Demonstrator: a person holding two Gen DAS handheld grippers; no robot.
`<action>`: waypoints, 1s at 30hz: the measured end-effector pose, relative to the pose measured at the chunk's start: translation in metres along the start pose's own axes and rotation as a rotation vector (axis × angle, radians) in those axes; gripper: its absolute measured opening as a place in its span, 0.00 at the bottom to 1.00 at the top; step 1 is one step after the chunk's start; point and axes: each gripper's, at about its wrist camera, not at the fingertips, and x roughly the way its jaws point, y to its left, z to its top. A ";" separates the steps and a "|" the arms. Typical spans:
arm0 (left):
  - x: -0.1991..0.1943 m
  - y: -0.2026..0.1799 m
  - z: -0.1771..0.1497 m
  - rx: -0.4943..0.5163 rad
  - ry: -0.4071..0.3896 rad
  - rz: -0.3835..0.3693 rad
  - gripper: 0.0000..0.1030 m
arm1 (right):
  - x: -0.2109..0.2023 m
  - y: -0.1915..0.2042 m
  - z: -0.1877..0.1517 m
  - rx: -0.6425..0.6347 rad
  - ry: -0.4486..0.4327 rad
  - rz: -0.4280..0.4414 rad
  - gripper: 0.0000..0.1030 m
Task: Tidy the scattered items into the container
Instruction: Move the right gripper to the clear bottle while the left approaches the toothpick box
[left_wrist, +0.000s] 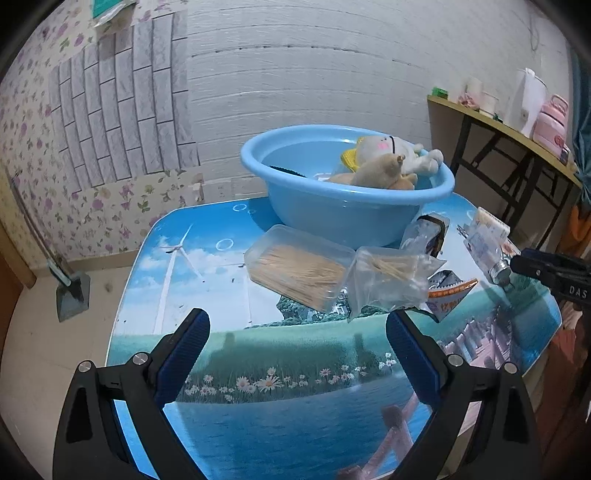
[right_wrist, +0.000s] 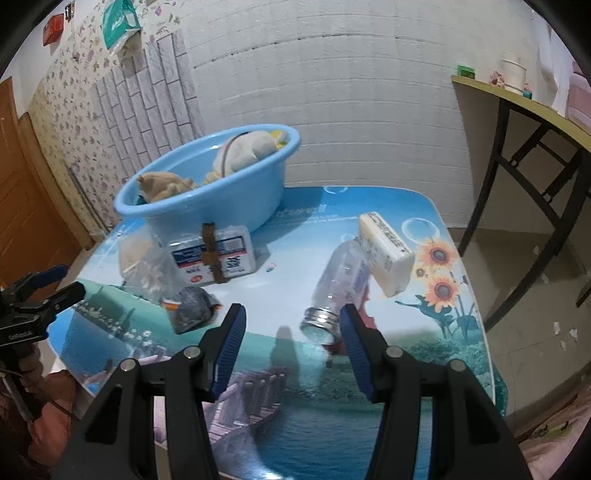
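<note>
Right gripper (right_wrist: 291, 321), half open and empty, sits nearest the clear bottle (right_wrist: 334, 284) lying at frame centre, metal cap toward it, long axis running up-right; left gripper (left_wrist: 297, 328) wide open, empty.

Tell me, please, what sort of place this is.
Probably a room in a home, not a lab. The walls carry flowered wallpaper, a low table has a printed scenery cover, and a side table holds household things such as a pink jug.
</note>
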 end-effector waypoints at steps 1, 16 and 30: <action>0.001 0.000 0.001 0.004 0.001 -0.003 0.94 | 0.001 -0.001 0.000 0.002 0.002 -0.009 0.51; 0.039 0.010 0.019 0.174 0.043 -0.050 0.94 | 0.031 -0.018 0.005 0.031 0.073 -0.026 0.51; 0.066 0.013 0.033 0.303 0.072 -0.129 0.94 | 0.055 -0.022 0.010 0.032 0.122 -0.043 0.51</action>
